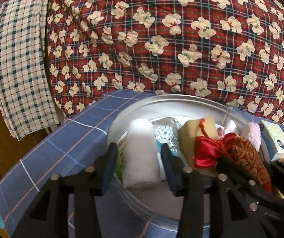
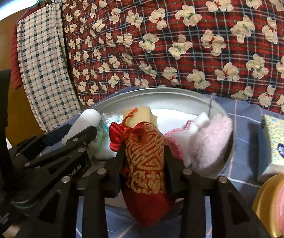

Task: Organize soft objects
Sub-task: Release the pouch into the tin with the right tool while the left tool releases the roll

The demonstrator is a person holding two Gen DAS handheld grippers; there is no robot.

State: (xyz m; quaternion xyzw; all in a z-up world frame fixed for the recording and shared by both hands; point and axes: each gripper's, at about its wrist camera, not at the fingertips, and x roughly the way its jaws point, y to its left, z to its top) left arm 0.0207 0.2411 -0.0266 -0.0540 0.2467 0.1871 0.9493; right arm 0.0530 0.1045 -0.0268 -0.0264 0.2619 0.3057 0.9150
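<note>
Well into the sorting, by the look of it: round metal basin point(image 1: 161, 99) on the blue checked tablecloth point(image 1: 62, 148) already holds most of the soft things. Inside, from left to right: white roll point(image 1: 140, 148) standing upright, small bag of white pellets point(image 1: 164, 132) behind it, yellow sponge point(image 1: 199, 132), then pink fluffy cloth point(image 2: 211, 138) against the right-hand wall, with white pieces tucked beside it.

Left gripper point(image 1: 139, 158) spread, one finger on each side of the white roll, a slight gap showing on both sides, so straddling rather than pinching; looks set down, or nearly.

Right gripper point(image 2: 145, 158) partly spread around the red and gold pouch point(image 2: 145, 148), which stands upright between the fingers with its bow end toward the sponge and its lower end at the near rim. Sits close to both pads without looking squeezed; seems to be resting there on its own, though light contact cannot be ruled out.

Left outside, well to the right of the basin: tissue pack point(image 2: 278, 144) and, nearer the camera, round gold tin point(image 2: 280, 204). Probably one more trip for the tissue pack if counted as soft; tin looks hard and likely stays out. Otherwise only backing both grippers off without tipping the roll or the pouch
</note>
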